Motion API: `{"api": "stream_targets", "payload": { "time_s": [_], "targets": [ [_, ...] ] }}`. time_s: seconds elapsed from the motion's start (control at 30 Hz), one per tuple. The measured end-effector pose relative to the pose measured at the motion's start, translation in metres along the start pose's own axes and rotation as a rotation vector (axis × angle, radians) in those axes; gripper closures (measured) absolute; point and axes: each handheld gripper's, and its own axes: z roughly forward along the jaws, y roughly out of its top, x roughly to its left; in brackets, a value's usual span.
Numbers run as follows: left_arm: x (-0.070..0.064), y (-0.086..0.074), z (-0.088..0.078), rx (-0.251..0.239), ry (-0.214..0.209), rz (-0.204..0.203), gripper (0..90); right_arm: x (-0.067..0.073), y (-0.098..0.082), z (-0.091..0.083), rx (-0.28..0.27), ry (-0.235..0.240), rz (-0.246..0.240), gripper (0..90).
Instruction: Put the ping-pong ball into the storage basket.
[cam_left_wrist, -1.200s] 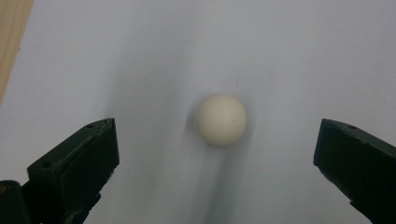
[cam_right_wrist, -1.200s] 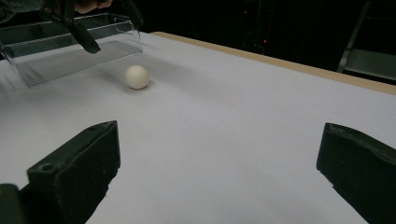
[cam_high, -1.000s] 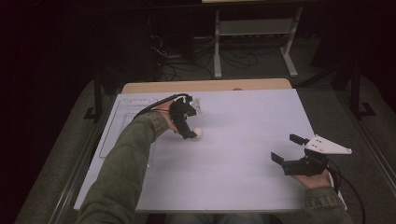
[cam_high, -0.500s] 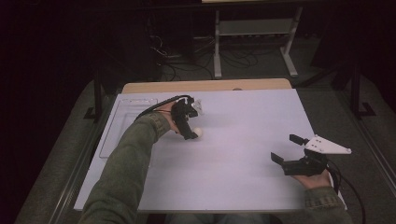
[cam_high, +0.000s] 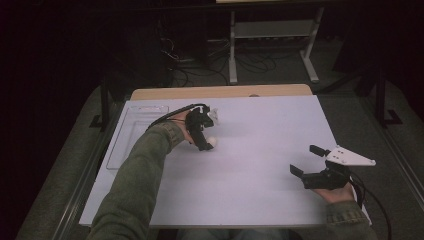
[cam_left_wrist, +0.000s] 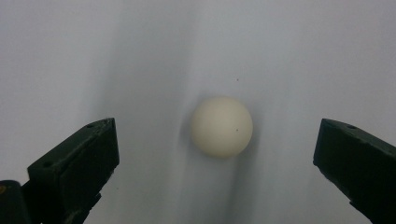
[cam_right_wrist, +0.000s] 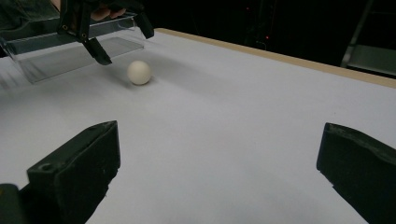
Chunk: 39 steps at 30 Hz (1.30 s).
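Note:
A small cream ball (cam_left_wrist: 222, 127) rests on the white table sheet (cam_high: 250, 130). My left gripper (cam_left_wrist: 214, 128) points down at it, open, with a black jaw well clear of the ball on each side. In the high view the ball (cam_high: 211, 143) lies just beyond the left gripper (cam_high: 202, 137), left of the table's middle. The right gripper view looks across the table to the ball (cam_right_wrist: 139, 72) and the left gripper (cam_right_wrist: 122, 39) over it. My right gripper (cam_high: 305, 160) hovers open near the front right, holding nothing.
A clear plastic tray (cam_high: 120, 135) lies along the table's left side, close behind the left hand; the right gripper view shows this tray (cam_right_wrist: 70, 46) too. A wooden table edge (cam_high: 220, 92) runs along the back. A metal stand (cam_high: 270, 30) and cables sit on the dark floor beyond.
My left gripper has edged slightly to the right over the ball. The ball and the right gripper have stayed where they were.

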Motion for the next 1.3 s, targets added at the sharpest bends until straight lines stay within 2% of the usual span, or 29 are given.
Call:
{"api": "stream_targets", "payload": {
  "time_s": [0.3, 0.63, 0.77, 1.03, 1.3],
  "targets": [
    [-0.001, -0.001, 0.006, 0.021, -0.011, 0.000, 0.0, 0.000, 0.001, -0.002, -0.013, -0.003, -0.002, 0.0],
    [-0.002, 0.000, 0.016, 0.068, -0.008, 0.028, 0.0, 0.000, 0.001, -0.002, -0.013, -0.001, -0.001, 0.0],
    [-0.001, 0.000, 0.019, 0.076, -0.009, 0.025, 0.0, 0.000, 0.001, -0.002, -0.015, -0.001, -0.002, 0.0],
    [-0.002, 0.000, 0.020, 0.062, -0.008, 0.060, 7.7, 0.000, 0.001, -0.002, -0.013, 0.000, -0.002, 0.0],
    [-0.001, -0.001, 0.021, 0.051, -0.029, 0.059, 15.6, 0.000, 0.001, -0.002, -0.016, -0.002, -0.003, 0.0]
  ]
}}
